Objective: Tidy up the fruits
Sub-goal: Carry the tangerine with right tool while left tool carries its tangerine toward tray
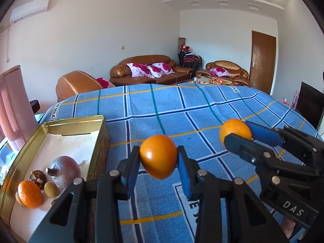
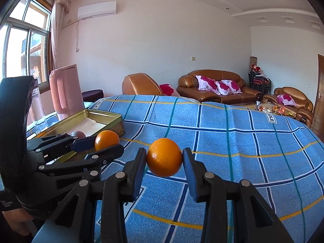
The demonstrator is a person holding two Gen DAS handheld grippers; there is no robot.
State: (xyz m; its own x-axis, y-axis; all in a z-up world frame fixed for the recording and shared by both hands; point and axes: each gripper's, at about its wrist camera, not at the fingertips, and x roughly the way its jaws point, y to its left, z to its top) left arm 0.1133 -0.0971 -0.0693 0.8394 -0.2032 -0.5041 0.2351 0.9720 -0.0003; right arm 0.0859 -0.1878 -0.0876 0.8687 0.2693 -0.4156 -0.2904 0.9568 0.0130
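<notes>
Fruits sit at our far left in the gold tin (image 1: 101,139): a mandarin (image 1: 30,194), a reddish-purple fruit (image 1: 66,171), a small brown longan (image 1: 51,189) and a dark piece beside them. Just right of the tin, above the blue checked cloth (image 1: 202,105), our left gripper (image 1: 158,156) pinches an orange (image 1: 158,156) between its blue pads. Further right, our right gripper (image 2: 164,157) is likewise clamped on a second orange (image 2: 164,157), held clear of the cloth.

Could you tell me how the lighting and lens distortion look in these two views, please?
Left wrist view: bright, sharp, a highlight on the held orange, dark corners, tablecloth lines bowed. Right wrist view: window washed out, ceiling glare, the same bowing.
</notes>
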